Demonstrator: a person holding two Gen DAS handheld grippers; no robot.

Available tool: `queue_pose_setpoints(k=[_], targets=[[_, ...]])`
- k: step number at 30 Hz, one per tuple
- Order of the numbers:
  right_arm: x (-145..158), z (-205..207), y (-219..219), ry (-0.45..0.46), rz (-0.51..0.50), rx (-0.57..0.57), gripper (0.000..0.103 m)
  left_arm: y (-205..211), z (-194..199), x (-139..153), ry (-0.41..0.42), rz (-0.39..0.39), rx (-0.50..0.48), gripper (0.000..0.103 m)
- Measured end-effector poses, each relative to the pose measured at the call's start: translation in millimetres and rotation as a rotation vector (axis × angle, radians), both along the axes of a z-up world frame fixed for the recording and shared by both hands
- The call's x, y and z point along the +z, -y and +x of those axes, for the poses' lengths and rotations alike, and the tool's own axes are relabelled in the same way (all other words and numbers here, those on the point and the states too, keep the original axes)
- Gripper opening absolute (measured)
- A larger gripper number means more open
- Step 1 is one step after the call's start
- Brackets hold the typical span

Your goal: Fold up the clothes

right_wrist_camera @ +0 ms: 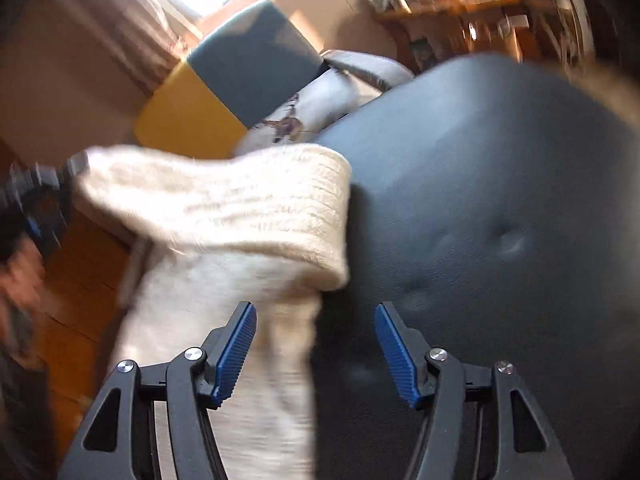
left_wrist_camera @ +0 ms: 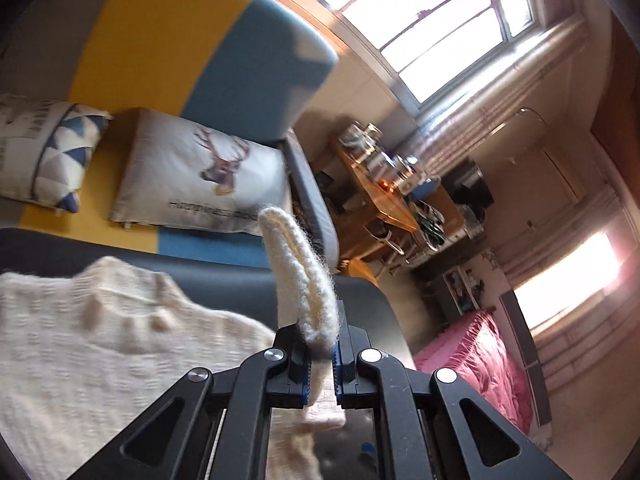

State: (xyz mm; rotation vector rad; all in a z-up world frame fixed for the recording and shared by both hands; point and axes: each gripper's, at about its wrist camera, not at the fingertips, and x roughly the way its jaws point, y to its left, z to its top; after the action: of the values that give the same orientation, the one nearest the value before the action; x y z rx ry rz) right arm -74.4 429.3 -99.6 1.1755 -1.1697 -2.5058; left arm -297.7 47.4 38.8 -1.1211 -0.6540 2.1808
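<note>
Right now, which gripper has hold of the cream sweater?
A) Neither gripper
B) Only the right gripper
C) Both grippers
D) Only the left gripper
D: the left gripper is shut on a folded edge of the cream knitted sweater, while the right gripper stands open, its blue pads spread wide with nothing pinched between them.

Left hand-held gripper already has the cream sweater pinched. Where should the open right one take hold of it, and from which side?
Probably the thick folded hem edge of the cream sweater, which hangs just ahead of the right hand-held gripper. Come straight forward so the open jaws straddle that edge; it is rolled, firm and clear of the dark cushion. The left hand-held gripper pinches another edge.
</note>
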Motion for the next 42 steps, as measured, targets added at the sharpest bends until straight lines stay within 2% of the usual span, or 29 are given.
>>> queue_pose_setpoints(k=[3, 5, 7, 10, 18, 22, 25, 28, 30, 31, 34, 35, 36, 38, 41, 42], targets=[[-16.9, -6.9, -1.8, -0.014, -0.335, -0.012, 0.064, 33.2, 13.2, -9.1, 0.000, 0.003, 0.024, 0.008], [-30.2, -13.4, 3.0, 0.005, -0.496, -0.034, 0.064, 47.6, 21.2, -11.8, -0.003, 0.011, 0.038, 0.008], [-42.7, -20.1, 9.9, 0.033, -0.595, -0.082, 0.065, 60.0, 25.6, -12.6, -0.002, 0.024, 0.050, 0.008], [-59.1, -34.4, 22.4, 0.072, -0.680, -0.156, 0.065, 67.7, 25.3, -2.9, -0.011, 0.040, 0.053, 0.008], [-79.6, -79.4, 48.5, 0.168, -0.694, -0.230, 0.065, 46.7, 16.7, 56.5, -0.124, 0.021, -0.003, 0.008], [-77.9, -84.7, 53.5, 0.190, -0.684, -0.261, 0.065, 33.8, 9.2, 77.2, -0.130, 0.043, -0.012, 0.008], [-70.4, -66.2, 61.5, 0.150, -0.658, -0.277, 0.065, 17.4, 2.2, 94.1, -0.143, 0.058, -0.028, 0.008], [-83.6, -52.8, 60.1, 0.070, -0.757, -0.372, 0.075, -5.5, -1.0, 105.5, -0.137, 0.104, -0.060, 0.008], [-94.0, -57.0, 55.0, 0.042, -0.844, -0.425, 0.075, -24.0, 2.5, 114.3, -0.132, 0.132, -0.088, 0.008], [-94.1, -61.8, 50.9, 0.029, -0.855, -0.443, 0.075, -33.1, 5.5, 119.9, -0.134, 0.138, -0.102, 0.008], [-85.1, -80.8, 35.7, 0.004, -0.824, -0.472, 0.077, -47.0, 8.2, 132.4, -0.139, 0.162, -0.106, 0.008], [-81.3, -86.8, 29.8, 0.000, -0.809, -0.464, 0.074, -47.7, 8.7, 135.7, -0.140, 0.178, -0.108, 0.008], [-76.9, -88.5, 22.9, -0.009, -0.770, -0.463, 0.074, -44.5, 11.3, 137.5, -0.157, 0.182, -0.100, 0.008], [-70.8, -87.0, 10.8, -0.012, -0.674, -0.468, 0.074, -31.5, 16.2, 130.9, -0.195, 0.121, -0.062, 0.008], [-84.3, -78.6, 2.9, 0.008, -0.672, -0.457, 0.071, 3.5, 13.8, 82.0, -0.152, 0.004, 0.021, 0.008], [-86.2, -76.3, 1.5, 0.006, -0.672, -0.446, 0.071, 18.0, 10.5, 58.6, -0.114, -0.027, 0.046, 0.008]])
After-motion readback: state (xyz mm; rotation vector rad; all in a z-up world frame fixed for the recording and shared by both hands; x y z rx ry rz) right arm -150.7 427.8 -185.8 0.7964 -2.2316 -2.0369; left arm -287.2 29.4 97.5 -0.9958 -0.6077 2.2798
